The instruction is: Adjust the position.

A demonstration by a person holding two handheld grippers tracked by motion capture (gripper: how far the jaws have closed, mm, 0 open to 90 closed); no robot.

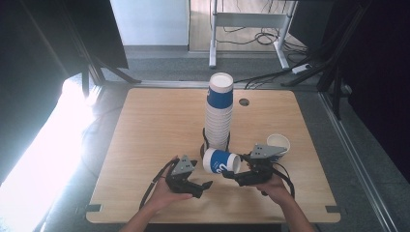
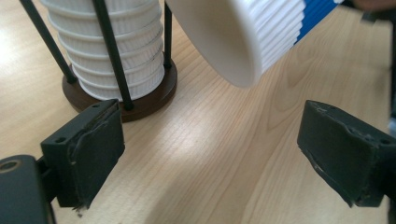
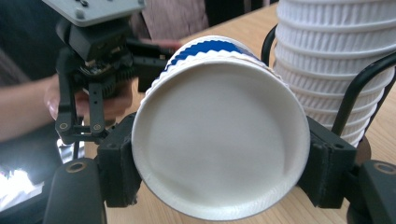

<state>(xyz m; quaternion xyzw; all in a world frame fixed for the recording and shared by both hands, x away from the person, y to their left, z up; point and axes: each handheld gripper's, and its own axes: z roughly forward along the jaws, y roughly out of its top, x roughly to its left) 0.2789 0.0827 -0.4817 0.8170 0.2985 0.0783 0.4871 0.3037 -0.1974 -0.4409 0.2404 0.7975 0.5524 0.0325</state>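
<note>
Layout around the cup stack (image 1: 218,112), middle of the table (image 1: 145,125).

Stack upright in a rod holder (image 2: 140,100) on the tabletop. Just in front of the stack, slightly right: one cup (image 1: 221,161) on its side, off the surface, clamped between the jaws of the right gripper (image 1: 231,175), base toward that gripper. Front-left of the stack: left gripper (image 1: 205,185), jaws apart with nothing between them, below and left of the sideways cup. Right of the stack, behind the right gripper: a single upright cup (image 1: 279,143). Behind-right of the stack: cable hole (image 1: 244,102) in the tabletop.
</note>
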